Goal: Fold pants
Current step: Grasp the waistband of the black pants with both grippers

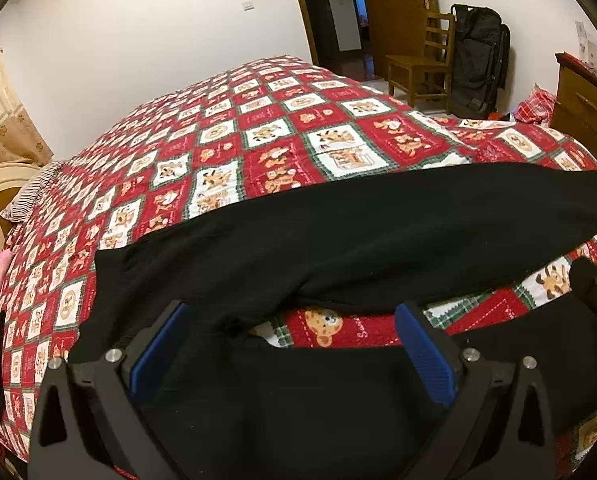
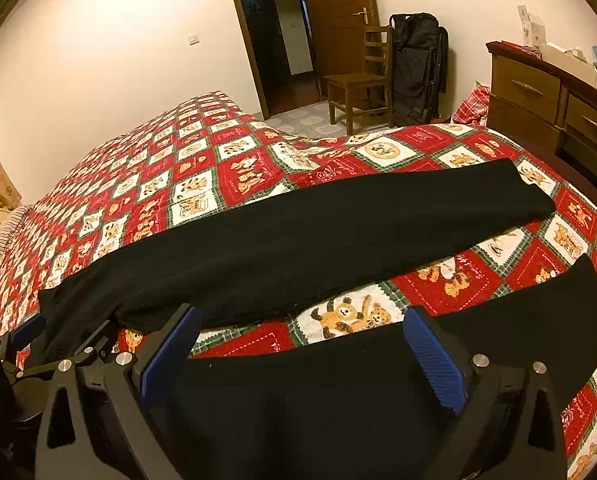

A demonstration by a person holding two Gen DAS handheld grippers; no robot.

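Note:
Black pants (image 1: 338, 236) lie spread flat on the bed, legs apart in a V; they also show in the right wrist view (image 2: 298, 240). The far leg runs to the right, and the near leg (image 2: 518, 320) lies under both grippers. My left gripper (image 1: 294, 344) is open, its blue pads (image 1: 426, 356) wide apart over the crotch and the near leg's start. My right gripper (image 2: 302, 348) is open over the near leg, further toward its cuff. The left gripper shows at the left edge of the right wrist view (image 2: 38, 344).
The bed has a red, white and green patchwork quilt (image 1: 258, 140). A striped pillow (image 1: 30, 196) lies at the head. A wooden chair (image 2: 358, 80), a black bag (image 2: 418, 64), a dresser (image 2: 546, 96) and an open door stand beyond the bed.

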